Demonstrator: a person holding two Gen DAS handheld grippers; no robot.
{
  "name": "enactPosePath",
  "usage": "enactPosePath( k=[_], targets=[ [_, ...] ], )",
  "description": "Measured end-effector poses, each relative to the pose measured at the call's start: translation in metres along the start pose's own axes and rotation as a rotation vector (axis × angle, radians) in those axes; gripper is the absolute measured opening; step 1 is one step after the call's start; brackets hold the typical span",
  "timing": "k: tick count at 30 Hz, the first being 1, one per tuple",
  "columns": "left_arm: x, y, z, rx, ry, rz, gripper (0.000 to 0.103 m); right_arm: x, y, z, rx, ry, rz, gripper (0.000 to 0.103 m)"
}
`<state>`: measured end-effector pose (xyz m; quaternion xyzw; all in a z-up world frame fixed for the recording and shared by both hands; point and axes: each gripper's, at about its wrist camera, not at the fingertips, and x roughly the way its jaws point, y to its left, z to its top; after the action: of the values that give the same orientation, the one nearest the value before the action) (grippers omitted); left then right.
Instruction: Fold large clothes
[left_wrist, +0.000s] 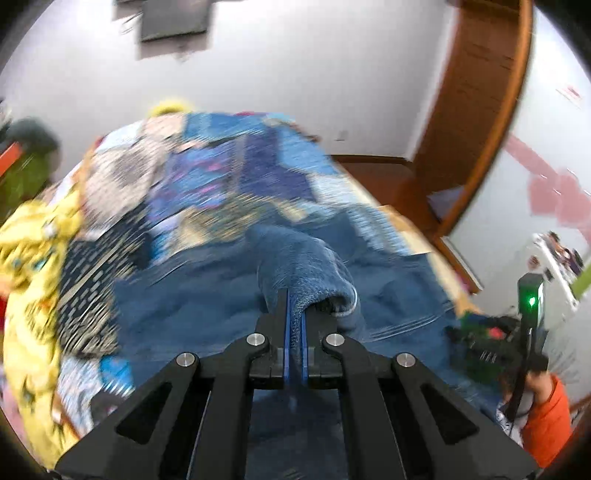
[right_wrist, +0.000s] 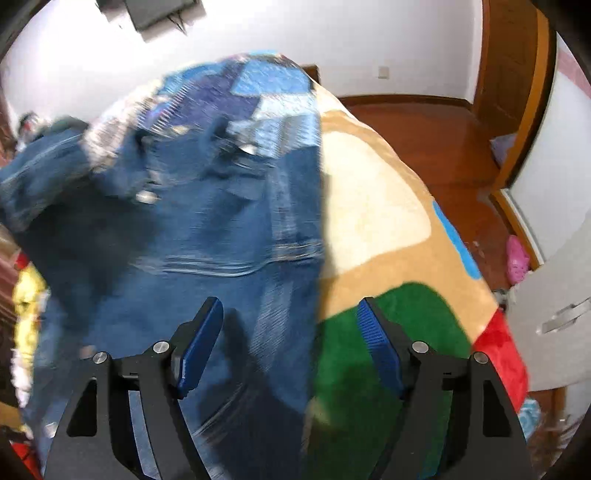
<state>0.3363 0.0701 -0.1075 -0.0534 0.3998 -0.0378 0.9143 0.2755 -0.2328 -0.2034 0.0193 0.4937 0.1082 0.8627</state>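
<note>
A large blue denim garment (left_wrist: 192, 306) lies spread on the bed, blurred by motion. My left gripper (left_wrist: 294, 295) is shut on a bunched cuff or sleeve end (left_wrist: 306, 254) of it, and the cloth rises in a fold between the blue pads. In the right wrist view the same denim garment (right_wrist: 207, 236) fills the left half, its straight edge running down the middle. My right gripper (right_wrist: 289, 304) hovers open over that edge with nothing between its fingers: the left finger is over denim, the right finger over the blanket (right_wrist: 369, 206).
The blanket is tan with cream, green and red patches. A patterned blue bedspread (left_wrist: 221, 173) and a yellow garment (left_wrist: 33, 266) lie beyond the denim. A hand in an orange sleeve (left_wrist: 546, 406) shows at right. Wooden floor (right_wrist: 424, 129), pink slipper (right_wrist: 517, 258), white cabinet (right_wrist: 554, 317).
</note>
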Motion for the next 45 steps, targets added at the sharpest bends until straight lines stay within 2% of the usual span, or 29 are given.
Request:
enactPosePath(
  k=[3,6,9,10,11,12,15,17,19,26,32,37,39,42,45],
  targets=[
    [0.008,0.039,-0.025,-0.052,0.042,0.078,0.003,0.013,-0.020,-0.005,0.034,0.020,0.022,0.078],
    [0.029,0.074,-0.061,-0.139,0.137,0.043,0.004,0.008,-0.025,-0.011,0.044,-0.007,0.030,0.078],
    [0.050,0.091,-0.091,-0.161,0.216,0.047,0.008,0.004,-0.022,-0.013,0.056,-0.016,0.005,0.078],
    [0.053,0.093,-0.098,-0.156,0.231,0.060,0.018,0.004,-0.021,-0.014,0.058,-0.014,-0.004,0.078],
    [0.057,0.096,-0.107,-0.150,0.250,0.079,0.024,0.005,-0.019,-0.013,0.060,-0.011,-0.013,0.078],
    [0.058,0.097,-0.113,-0.149,0.252,0.096,0.036,0.007,-0.014,-0.009,0.062,-0.010,-0.021,0.078],
    [0.050,0.103,-0.119,-0.121,0.230,0.146,0.061,0.006,-0.012,-0.004,0.059,-0.008,-0.042,0.078],
    [0.044,0.104,-0.119,-0.094,0.211,0.158,0.067,0.005,-0.009,-0.002,0.051,-0.009,-0.059,0.078],
    [0.040,0.113,-0.119,-0.114,0.196,0.147,0.073,0.006,-0.008,-0.003,0.053,-0.009,-0.062,0.078],
    [0.048,0.160,-0.144,-0.439,0.202,-0.067,0.073,0.010,-0.011,-0.004,0.080,0.009,-0.049,0.081],
    [0.042,0.168,-0.156,-0.499,0.171,-0.114,0.073,0.011,-0.007,-0.004,0.062,0.016,-0.082,0.083],
    [0.022,0.182,-0.177,-0.591,0.151,-0.163,0.073,0.011,-0.006,-0.004,0.066,0.016,-0.089,0.083],
    [0.014,0.192,-0.182,-0.626,0.141,-0.118,0.072,0.011,-0.005,-0.004,0.063,0.018,-0.095,0.083],
    [-0.005,0.207,-0.190,-0.614,0.140,0.062,0.072,0.010,-0.003,-0.004,0.056,0.017,-0.105,0.083],
    [-0.022,0.212,-0.185,-0.558,0.138,0.118,0.072,0.007,-0.001,-0.004,0.052,0.011,-0.117,0.083]
  ],
)
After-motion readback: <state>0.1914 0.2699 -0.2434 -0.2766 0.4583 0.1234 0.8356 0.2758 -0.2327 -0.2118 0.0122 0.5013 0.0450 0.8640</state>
